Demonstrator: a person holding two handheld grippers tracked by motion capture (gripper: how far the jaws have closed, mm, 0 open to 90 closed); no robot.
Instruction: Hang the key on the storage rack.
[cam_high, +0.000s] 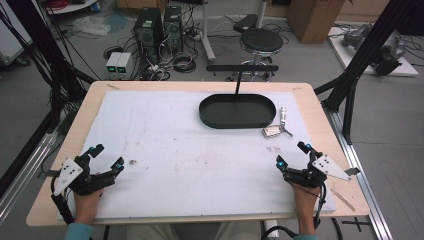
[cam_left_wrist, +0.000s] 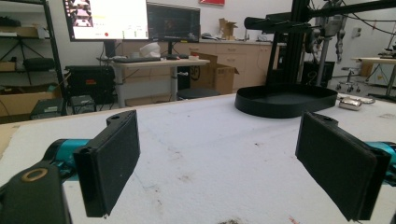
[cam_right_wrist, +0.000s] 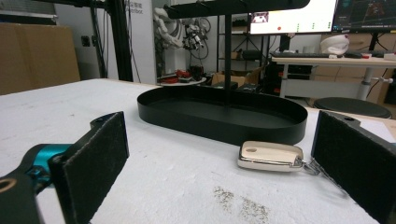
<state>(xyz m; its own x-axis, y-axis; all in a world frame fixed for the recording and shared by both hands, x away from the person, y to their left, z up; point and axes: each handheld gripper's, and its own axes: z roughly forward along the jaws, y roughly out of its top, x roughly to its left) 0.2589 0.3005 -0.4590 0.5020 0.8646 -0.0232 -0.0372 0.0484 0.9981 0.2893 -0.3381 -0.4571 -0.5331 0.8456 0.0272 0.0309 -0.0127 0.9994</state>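
The cream-coloured car key fob with its metal ring (cam_high: 272, 131) lies flat on the white foam table cover (cam_high: 165, 150), just beside the near right edge of the black oval metal tray (cam_high: 237, 111), so it looks meant for that tray. At the near left corner the left gripper (cam_high: 105, 157) rests with jaws wide and empty, well apart from the fob. At the near right the right gripper (cam_high: 291, 155), also spread wide and empty, faces the fob (cam_right_wrist: 271, 156), probably lined up for a pickup.
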